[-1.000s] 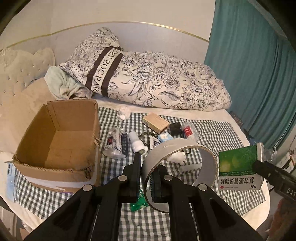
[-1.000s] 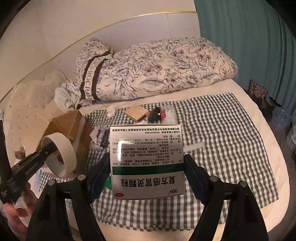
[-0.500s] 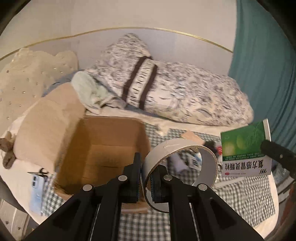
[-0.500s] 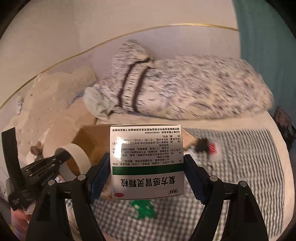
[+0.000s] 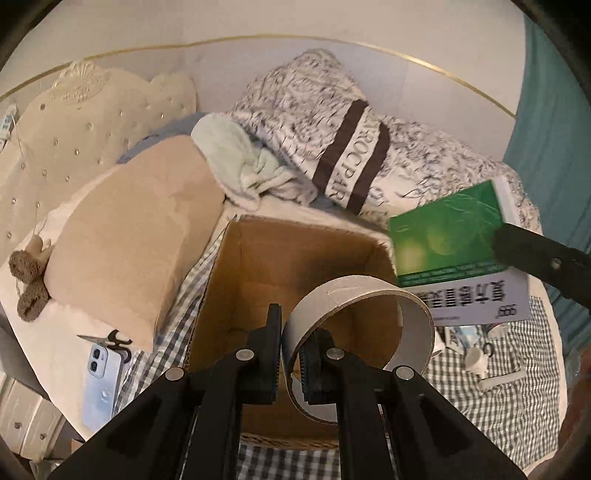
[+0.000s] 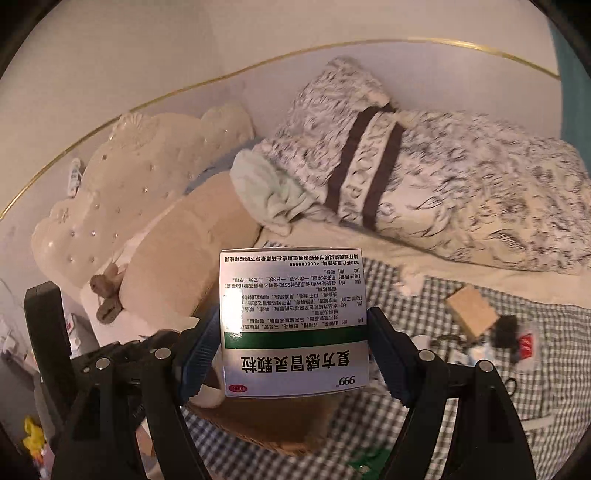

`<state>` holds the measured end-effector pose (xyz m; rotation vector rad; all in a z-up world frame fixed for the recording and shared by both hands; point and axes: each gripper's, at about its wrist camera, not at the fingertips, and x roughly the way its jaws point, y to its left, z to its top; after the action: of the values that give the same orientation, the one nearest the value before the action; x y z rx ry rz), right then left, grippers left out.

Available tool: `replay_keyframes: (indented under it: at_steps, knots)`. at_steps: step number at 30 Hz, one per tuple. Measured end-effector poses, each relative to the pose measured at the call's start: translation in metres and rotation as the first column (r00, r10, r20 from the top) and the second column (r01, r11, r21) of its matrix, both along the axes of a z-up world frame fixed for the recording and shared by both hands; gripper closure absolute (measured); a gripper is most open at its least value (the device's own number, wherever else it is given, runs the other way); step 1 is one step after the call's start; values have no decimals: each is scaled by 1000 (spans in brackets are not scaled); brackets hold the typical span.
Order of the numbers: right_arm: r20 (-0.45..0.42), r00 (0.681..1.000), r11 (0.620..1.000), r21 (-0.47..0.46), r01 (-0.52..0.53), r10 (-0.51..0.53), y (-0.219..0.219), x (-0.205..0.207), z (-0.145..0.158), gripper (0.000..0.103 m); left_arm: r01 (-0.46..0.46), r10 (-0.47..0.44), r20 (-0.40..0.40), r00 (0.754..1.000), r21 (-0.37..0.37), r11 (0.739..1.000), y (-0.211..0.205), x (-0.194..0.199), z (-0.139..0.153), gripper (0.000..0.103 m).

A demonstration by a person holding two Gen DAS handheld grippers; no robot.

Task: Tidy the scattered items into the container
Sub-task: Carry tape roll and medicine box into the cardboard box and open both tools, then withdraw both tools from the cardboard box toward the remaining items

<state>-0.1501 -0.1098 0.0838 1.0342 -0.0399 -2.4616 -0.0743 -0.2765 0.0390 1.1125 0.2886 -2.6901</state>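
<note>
Left gripper (image 5: 290, 354) pinches tape roll (image 5: 369, 295), right gripper (image 6: 295, 347) clamps medicine box (image 6: 293, 317) over cardboard box (image 5: 295, 251); lower w/ care, then release.

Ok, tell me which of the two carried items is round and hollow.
The tape roll in the left tool, an open ring. The medicine box in the right tool is flat-sided.

A dim bedroom: pale wall (image 5: 258, 22) with a thin gold trim line, cream tufted headboard (image 5: 74, 122), floral duvet (image 6: 480, 192), teal curtain (image 5: 550, 122) at right.
</note>
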Motion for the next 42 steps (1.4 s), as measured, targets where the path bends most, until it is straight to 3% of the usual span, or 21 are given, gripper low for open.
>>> replay_keyframes:
  at_steps: [15,16,18,19,20,23,31,37,42]
  knots:
    - [87,996,999,43,11,-15,-37,-50,-54,26,10,-12,50,999,36,999,-22,-25,-44,91]
    - [95,995,999,32,12,-15,-37,-51,-56,25,9,-11,55,998,37,999,-22,-26,-46,84]
    - [118,993,1000,-8,26,-25,-34,-56,-59,24,3,-5,64,998,41,999,-22,-27,-47,49]
    - [132,991,999,-26,40,-37,-31,-58,-61,24,-14,12,63,998,33,999,-22,-26,-47,22]
    - [142,989,998,-38,53,-48,-30,-59,-62,24,-34,33,52,998,19,999,-22,-24,-46,14]
    - [142,989,996,-70,59,-49,-23,-58,-60,24,-36,36,6,999,8,999,-22,-17,-38,12]
    - [36,994,992,-71,108,-106,14,-32,-37,22,-49,49,-4,999,-2,999,-8,-11,-20,10]
    - [-64,979,980,-68,188,-192,70,2,-10,19,-37,37,-24,999,-32,999,22,1,0,5]
    - [-100,959,963,-92,255,-264,123,32,5,15,-5,5,-50,999,-3,1000,53,11,17,4]
